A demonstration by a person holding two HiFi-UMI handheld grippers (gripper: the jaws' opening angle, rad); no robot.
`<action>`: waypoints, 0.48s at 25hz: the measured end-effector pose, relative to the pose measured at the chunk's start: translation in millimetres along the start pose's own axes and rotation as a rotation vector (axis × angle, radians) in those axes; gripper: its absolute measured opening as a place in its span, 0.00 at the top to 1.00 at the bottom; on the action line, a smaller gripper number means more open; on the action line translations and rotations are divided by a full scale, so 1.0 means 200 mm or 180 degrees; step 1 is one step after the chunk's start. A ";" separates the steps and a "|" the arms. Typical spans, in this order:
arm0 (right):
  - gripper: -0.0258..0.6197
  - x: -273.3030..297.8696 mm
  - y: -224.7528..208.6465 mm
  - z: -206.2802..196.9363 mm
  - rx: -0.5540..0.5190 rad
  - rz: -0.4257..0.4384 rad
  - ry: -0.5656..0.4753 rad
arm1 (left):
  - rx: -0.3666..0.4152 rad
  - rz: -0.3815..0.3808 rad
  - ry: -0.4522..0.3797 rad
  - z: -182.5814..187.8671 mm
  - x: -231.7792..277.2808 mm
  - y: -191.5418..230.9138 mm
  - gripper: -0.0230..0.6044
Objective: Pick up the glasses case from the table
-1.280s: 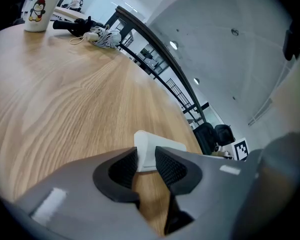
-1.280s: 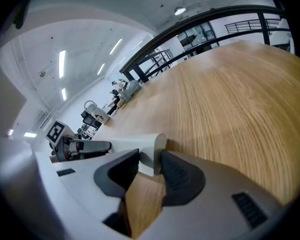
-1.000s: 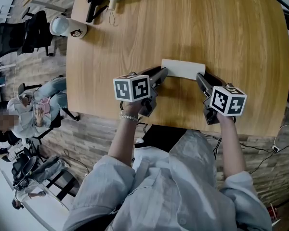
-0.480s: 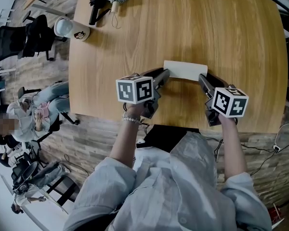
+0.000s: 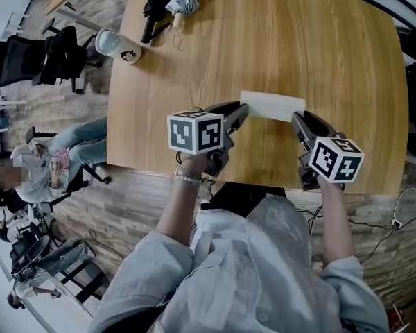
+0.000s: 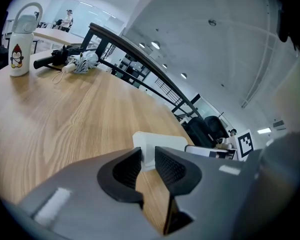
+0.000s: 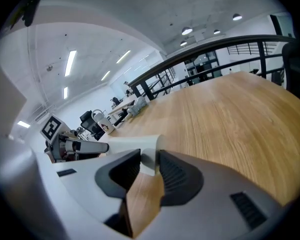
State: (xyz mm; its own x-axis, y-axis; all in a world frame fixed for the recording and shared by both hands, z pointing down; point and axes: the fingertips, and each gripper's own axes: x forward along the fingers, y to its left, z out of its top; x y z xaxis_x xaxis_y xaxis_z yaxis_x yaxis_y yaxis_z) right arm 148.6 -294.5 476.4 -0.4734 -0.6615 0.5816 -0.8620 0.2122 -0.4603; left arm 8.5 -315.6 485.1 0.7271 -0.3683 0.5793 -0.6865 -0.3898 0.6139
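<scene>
My left tool [image 6: 148,160] pinched one short end of the white glasses case [image 5: 272,106]. My right tool [image 7: 149,168] pinched the other end. The case hung between them over the wooden bench [image 5: 319,40], near its front edge.

Round-edged wooden table [image 5: 347,61] on grey plank floor [image 5: 118,207], black office chairs [image 5: 55,54] alongside, strip lights [image 7: 70,63] overhead.

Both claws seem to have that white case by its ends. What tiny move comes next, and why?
Probably raise both claws together, evenly. The left claw and right claw each pinch only one end of the glasses case, so an uneven lift could twist it free.
</scene>
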 end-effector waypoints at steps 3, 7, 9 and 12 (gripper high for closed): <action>0.78 -0.06 0.05 0.06 -0.0048 -0.0009 -0.0090 | 0.0009 -0.0012 -0.0049 0.04 -0.06 -0.05 0.82; 0.78 -0.13 0.11 0.13 -0.0111 -0.0009 -0.0188 | 0.0038 -0.0008 -0.0137 0.08 -0.13 -0.12 0.82; 0.78 -0.16 0.14 0.17 -0.0145 0.0002 -0.0250 | 0.0042 -0.0003 -0.0177 0.11 -0.17 -0.15 0.82; 0.79 -0.20 0.18 0.22 -0.0189 0.0013 -0.0328 | 0.0083 -0.0006 -0.0228 0.15 -0.22 -0.19 0.82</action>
State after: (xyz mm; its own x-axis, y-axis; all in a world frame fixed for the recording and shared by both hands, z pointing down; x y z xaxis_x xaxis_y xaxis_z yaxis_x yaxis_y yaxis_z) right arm 144.9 -292.5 406.5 -0.4586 -0.7303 0.5064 -0.8707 0.2553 -0.4204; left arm 2.9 -309.3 420.0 0.7273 -0.4265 0.5378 -0.6855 -0.4121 0.6002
